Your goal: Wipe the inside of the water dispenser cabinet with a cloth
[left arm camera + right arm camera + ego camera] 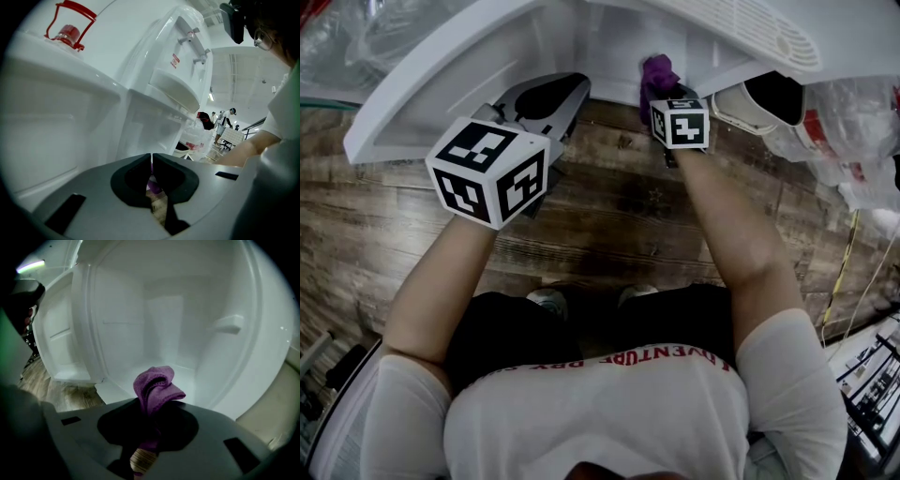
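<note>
The white water dispenser (pixel 487 47) stands at the top of the head view, its cabinet open. A purple cloth (pixel 658 75) is bunched in my right gripper (pixel 661 94), which is shut on it at the cabinet's mouth. In the right gripper view the cloth (pixel 154 387) sticks up from the gripper (pixel 152 404) in front of the bare white cabinet interior (pixel 164 324), short of its walls. My left gripper (pixel 558 94) is beside the open door (pixel 422 103), jaws closed together with nothing held. From its own view the left gripper (pixel 152 157) points past the dispenser's taps (pixel 194 44).
A wood-grain floor (pixel 609 206) lies below. A white bucket (pixel 759 98) and clear plastic bags (pixel 853 122) sit right of the dispenser. A red-handled cap (pixel 68 28) is at the upper left. People stand far off (pixel 225 117). My shoes (pixel 548 300) are near the cabinet.
</note>
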